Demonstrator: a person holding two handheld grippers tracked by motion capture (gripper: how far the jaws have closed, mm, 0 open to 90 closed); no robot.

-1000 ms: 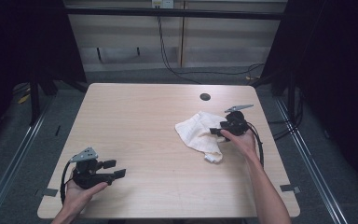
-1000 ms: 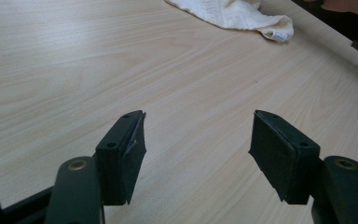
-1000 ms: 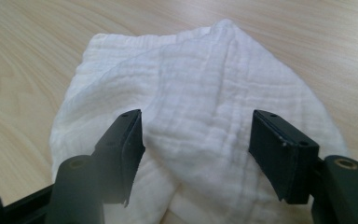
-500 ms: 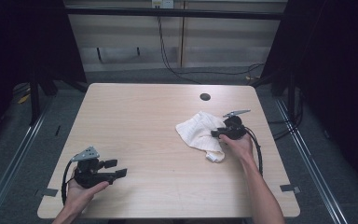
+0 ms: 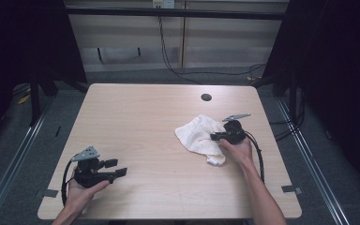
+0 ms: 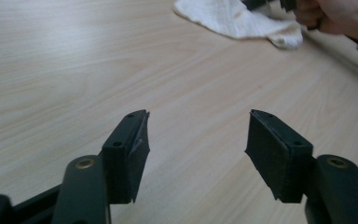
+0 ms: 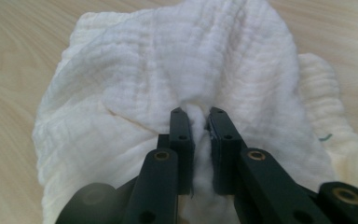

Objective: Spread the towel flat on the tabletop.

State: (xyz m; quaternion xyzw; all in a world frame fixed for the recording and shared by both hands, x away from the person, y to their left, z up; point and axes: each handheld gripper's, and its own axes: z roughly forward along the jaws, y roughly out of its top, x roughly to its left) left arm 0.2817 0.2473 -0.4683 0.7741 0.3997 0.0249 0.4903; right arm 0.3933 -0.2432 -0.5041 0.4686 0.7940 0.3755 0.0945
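White cloth (image 5: 199, 138) is lying crumpled on the right side of the tabletop (image 5: 145, 122), where the right tool (image 7: 198, 116) has just been closing and is pinching a fold of it. Near the front left corner, the left tool (image 6: 196, 140) is gaping, holding nothing.

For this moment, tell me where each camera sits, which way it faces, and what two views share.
High view: fixed above the person's side, looking forward and down at the table; both forearms, left gripper and right gripper show.
Left gripper view: rides the left gripper, looking low across the wood between wide-apart jaws; the right hand shows far off.
Right gripper view: rides the right gripper, jaws just closing, pinching a fold.
All three share the white cloth.
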